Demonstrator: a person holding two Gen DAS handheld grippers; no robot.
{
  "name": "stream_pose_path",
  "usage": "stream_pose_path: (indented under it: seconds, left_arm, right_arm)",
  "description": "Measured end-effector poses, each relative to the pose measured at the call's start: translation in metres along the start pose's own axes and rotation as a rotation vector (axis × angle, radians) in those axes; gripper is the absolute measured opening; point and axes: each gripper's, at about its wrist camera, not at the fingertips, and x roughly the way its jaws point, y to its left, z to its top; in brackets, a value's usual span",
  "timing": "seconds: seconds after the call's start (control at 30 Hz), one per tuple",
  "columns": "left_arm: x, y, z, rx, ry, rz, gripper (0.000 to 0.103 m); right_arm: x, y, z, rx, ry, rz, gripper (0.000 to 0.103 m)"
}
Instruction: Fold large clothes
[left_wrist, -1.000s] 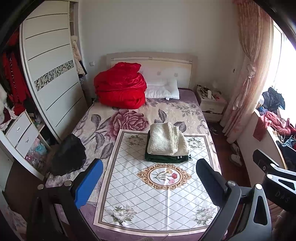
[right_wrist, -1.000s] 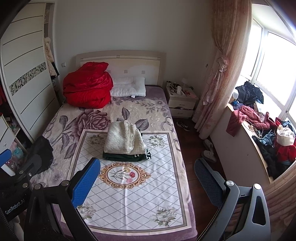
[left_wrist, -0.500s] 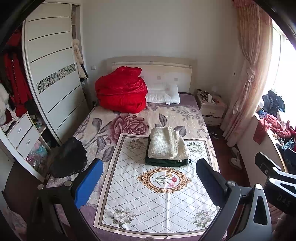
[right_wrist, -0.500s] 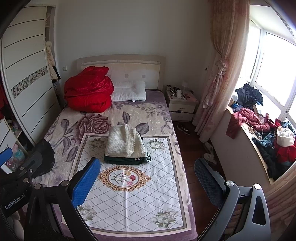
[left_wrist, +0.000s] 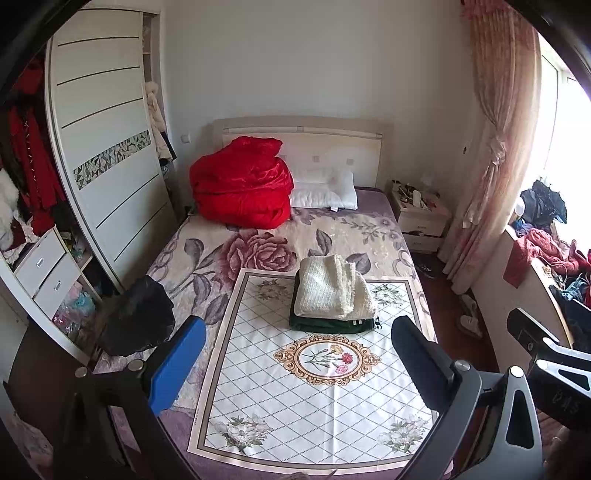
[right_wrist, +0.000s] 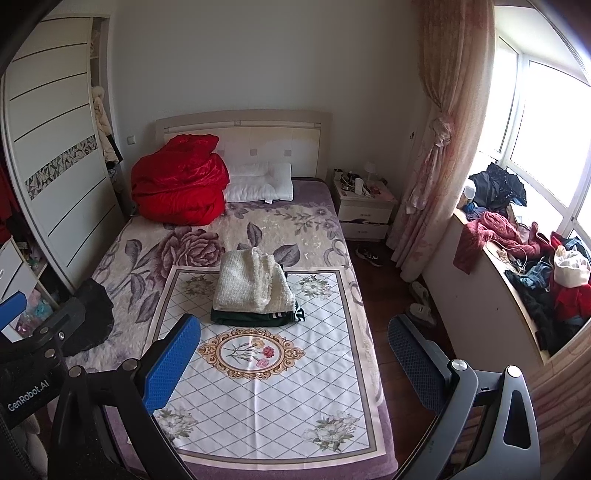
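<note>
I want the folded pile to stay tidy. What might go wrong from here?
The cream knit lies off-centre on the dark green garment, so adding a piece may topple it. The black garment sits at the bed's left edge and may slide off. Both tools, left and right, hang open and far off.

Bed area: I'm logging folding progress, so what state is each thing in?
Cream knit: folded, stacked on the green garment.
Green garment: folded, on the mat.
Black garment: crumpled, unfolded.
Red quilt: bundled by the headboard.
Left tool: open, empty.
Right tool: open, empty.
</note>
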Motion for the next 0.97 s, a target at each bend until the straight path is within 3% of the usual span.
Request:
stream_pose_path:
  seconds: [0.97]
  left_arm:
    - [-0.008, 0.0, -0.001, -0.002, -0.015, 0.019, 0.102]
  right_arm:
    - [-0.013, -0.001, -0.009, 0.009, -0.011, -0.01, 0.103]
